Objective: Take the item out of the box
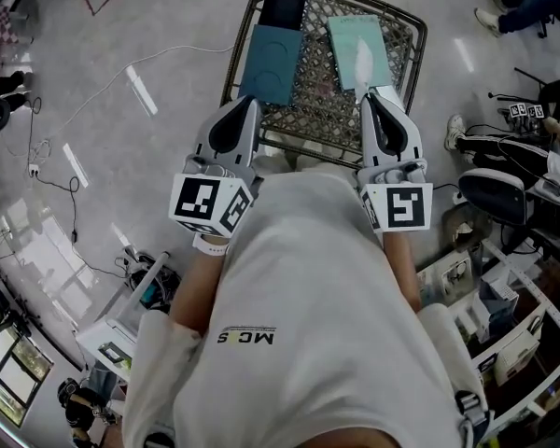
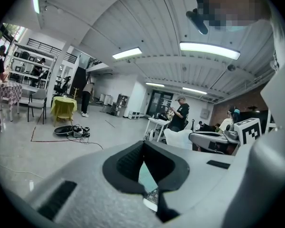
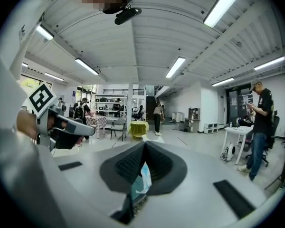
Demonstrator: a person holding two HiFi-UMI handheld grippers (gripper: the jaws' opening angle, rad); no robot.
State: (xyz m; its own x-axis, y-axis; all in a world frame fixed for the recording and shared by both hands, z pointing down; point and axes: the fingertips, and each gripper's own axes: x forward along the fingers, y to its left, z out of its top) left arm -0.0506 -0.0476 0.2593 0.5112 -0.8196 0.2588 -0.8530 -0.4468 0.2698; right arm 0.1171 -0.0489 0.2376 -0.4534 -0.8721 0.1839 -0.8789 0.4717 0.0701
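Both pairs of jaws are pressed together on nothing. The left gripper (image 1: 250, 107) and right gripper (image 1: 371, 103) hover at the near edge of the dark wire-mesh surface (image 1: 322, 119), where a dark teal flat box (image 1: 269, 63) lies beside a pale teal open tray (image 1: 347, 34) bearing a white item (image 1: 363, 61). This looks like the approach; next, one pair must spread and reach the item.

Head view: steeply down, wire table (image 1: 319, 68) at 12 o'clock. Gripper views: close behind jaws, tilted toward ceiling (image 2: 133, 23); all three share the table.
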